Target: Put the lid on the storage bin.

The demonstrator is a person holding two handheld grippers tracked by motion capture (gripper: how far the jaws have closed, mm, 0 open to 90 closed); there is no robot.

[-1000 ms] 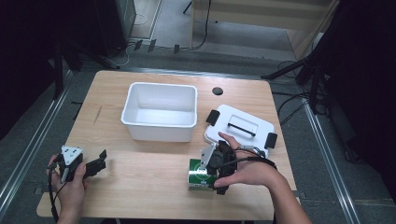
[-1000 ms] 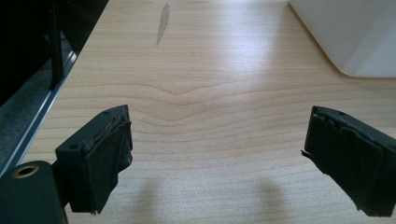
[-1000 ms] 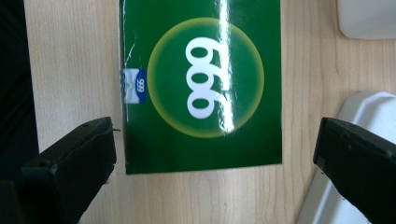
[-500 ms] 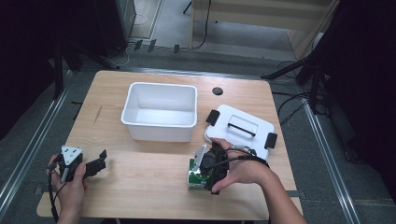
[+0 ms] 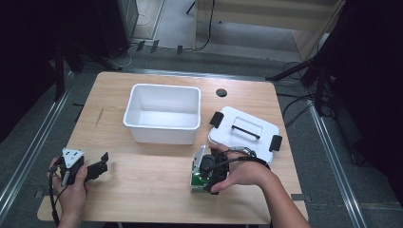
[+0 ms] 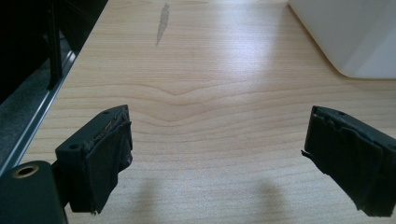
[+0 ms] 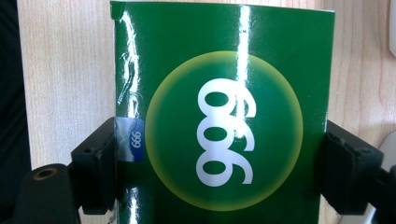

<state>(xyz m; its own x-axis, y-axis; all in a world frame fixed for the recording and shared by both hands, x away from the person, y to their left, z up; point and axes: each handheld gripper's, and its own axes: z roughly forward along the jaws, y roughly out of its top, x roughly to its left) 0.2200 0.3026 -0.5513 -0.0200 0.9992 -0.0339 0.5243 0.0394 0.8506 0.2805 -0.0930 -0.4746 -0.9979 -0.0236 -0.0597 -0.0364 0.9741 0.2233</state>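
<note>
The right tongs [image 7: 219, 154], just closing, clamp a green box [image 7: 219, 107] by its sides to lift it; the left tongs [image 6: 219, 158] rest apart, idle, on the tabletop [image 6: 210, 70].

One desk [image 5: 142, 199] carries one green box [image 5: 197, 175], one white tub [image 5: 164, 114] and one white lid [image 5: 244, 130] (with two black latches). Two grippers are there, left [image 5: 97, 167] and right [image 5: 205, 172].

Tub [image 5: 164, 114] sits mid-bench [image 5: 142, 190], toward the far edge; lid [image 5: 244, 130] right of it; box [image 5: 198, 173] before the lid, near the front edge.
</note>
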